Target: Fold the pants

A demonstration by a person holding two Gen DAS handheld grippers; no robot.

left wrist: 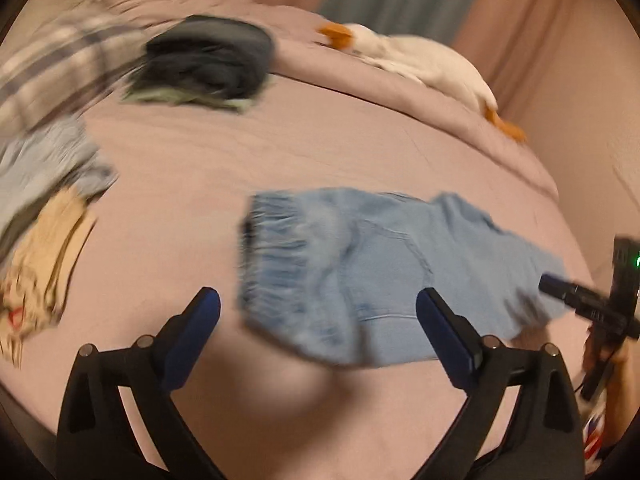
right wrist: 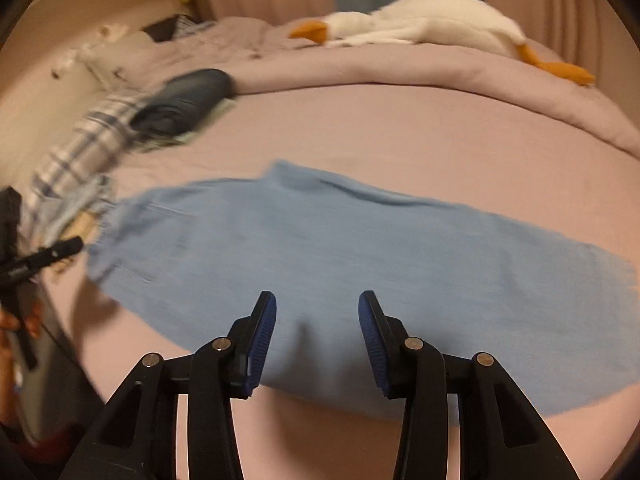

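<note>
Light blue denim pants (left wrist: 372, 268) lie flat on the pink bed, elastic waistband at their left end in the left wrist view. They also fill the middle of the right wrist view (right wrist: 360, 264), legs running to the right. My left gripper (left wrist: 318, 300) is open and empty, hovering just in front of the waistband end. My right gripper (right wrist: 317, 304) is open and empty, just above the near edge of the pants' middle. The right gripper also shows at the right edge of the left wrist view (left wrist: 576, 296); the left one at the left edge of the right wrist view (right wrist: 44, 258).
A pile of clothes (left wrist: 44, 216) lies at the left on the pink bed sheet (left wrist: 280, 152), with a folded dark garment (left wrist: 212, 60) and plaid fabric (left wrist: 52, 64) behind. A white plush goose (right wrist: 420, 20) lies on the rolled duvet at the back. Curtains hang behind.
</note>
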